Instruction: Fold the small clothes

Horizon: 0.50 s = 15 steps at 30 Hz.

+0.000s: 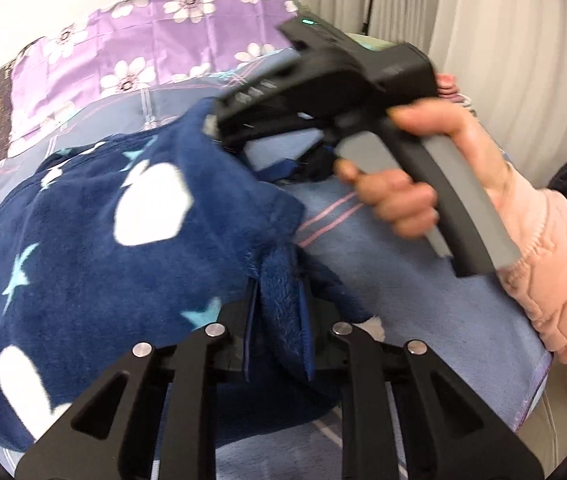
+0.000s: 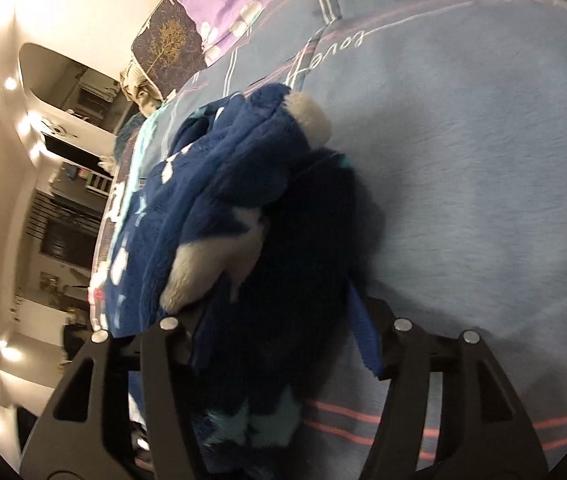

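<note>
Fleece (image 1: 83, 248), navy with white patches and pale blue stars, lies bunched on the bed (image 1: 383, 264), over a blue-grey cover with thin pink stripes. It is a small garment, rumpled and partly doubled over, with a white fluffy trim showing at one edge in the right wrist view.

Left gripper (image 1: 279, 312) has its jaws drawn close together, pinching a fold of the fleece between them; the cloth rises up out of the narrow gap. Right gripper (image 2: 283, 336) stands with its jaws apart, and the fleece (image 2: 243, 184) lies between them without either finger pressing on it; a dark blue strip hangs beside the inner face of the right-hand finger.

In the left wrist view, the right gripper's black body reaches over the far edge of the fleece, held by a hand (image 1: 411, 196) wrapped around its grey handle. A pink quilted sleeve (image 1: 555, 264) covers the arm. Beyond the garment a purple pillow (image 1: 155, 40) with white flowers sits at the head of the bed, near pale curtains (image 1: 483, 20).
</note>
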{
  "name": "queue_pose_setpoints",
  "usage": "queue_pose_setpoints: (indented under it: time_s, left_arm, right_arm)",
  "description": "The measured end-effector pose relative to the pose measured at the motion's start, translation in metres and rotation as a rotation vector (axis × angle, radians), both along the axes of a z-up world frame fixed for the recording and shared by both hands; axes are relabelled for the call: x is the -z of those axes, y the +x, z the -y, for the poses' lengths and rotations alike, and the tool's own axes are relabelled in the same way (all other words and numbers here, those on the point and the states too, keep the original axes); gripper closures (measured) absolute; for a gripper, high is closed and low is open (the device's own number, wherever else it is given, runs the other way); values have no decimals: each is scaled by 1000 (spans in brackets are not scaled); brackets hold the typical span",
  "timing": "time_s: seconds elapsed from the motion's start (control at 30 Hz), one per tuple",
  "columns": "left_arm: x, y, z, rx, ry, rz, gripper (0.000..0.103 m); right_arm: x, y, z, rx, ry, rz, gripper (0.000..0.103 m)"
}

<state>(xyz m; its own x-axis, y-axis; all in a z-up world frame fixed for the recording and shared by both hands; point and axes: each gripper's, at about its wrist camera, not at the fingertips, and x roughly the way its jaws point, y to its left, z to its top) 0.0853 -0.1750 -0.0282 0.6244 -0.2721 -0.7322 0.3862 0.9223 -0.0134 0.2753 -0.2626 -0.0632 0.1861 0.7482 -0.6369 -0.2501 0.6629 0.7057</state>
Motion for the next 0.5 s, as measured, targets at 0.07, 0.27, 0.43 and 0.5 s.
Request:
queue_pose_setpoints:
  time_s: [0.07, 0.27, 0.43, 0.5]
  left_arm:
    - [2, 0, 6, 19, 3, 1, 83]
    - [10, -2, 26, 76, 60, 29, 87]
    - [16, -12, 46, 168, 140, 76, 88]
    - [29, -9, 54, 180, 183, 83, 88]
  right_arm:
    - [-6, 1, -3, 12, -17, 39, 53]
    - [-36, -8, -1, 99, -47, 198, 93]
    - [-19, 7, 0, 143, -146, 201, 94]
    - [12, 22, 1, 144, -138, 120, 91]
